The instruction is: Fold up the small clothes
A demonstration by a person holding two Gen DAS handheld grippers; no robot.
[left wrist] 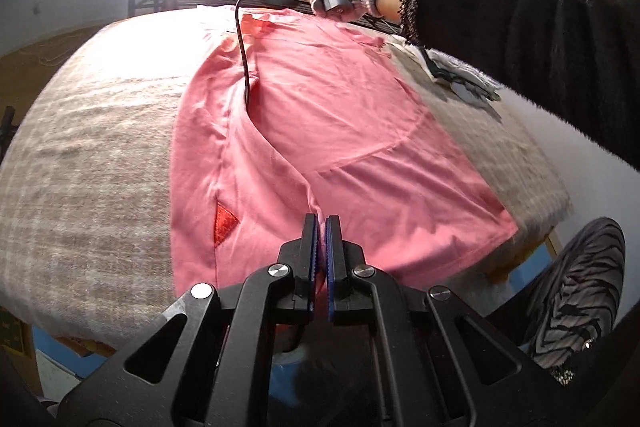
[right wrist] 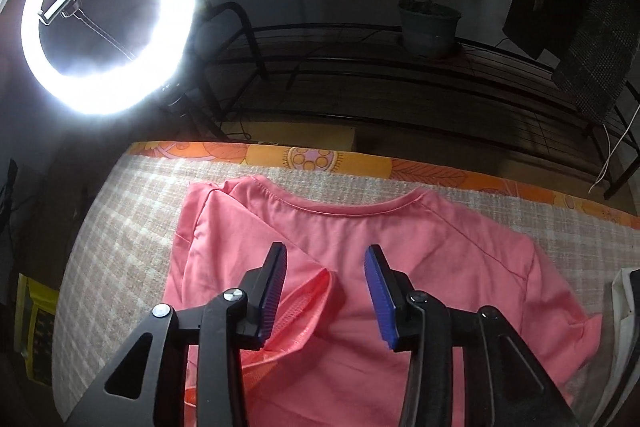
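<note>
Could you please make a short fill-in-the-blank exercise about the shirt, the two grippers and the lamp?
1. The shirt on the bed is ____ in colour.
2. The left gripper is shut on the ____.
3. The right gripper is ____, with nothing between its pads.
4. The ring lamp is switched ____.

Missing words: pink; shirt; open; on

item: pink short-sleeved knit T-shirt (right wrist: 420, 267) | state: spread flat on checked beige blanket, left side folded inward over the body, red mesh patch showing | pose: round neckline at far end, hem nearest the left tongs | place: a fold pinched in the left tongs' tips; body beneath the right tongs' parted fingers
</note>
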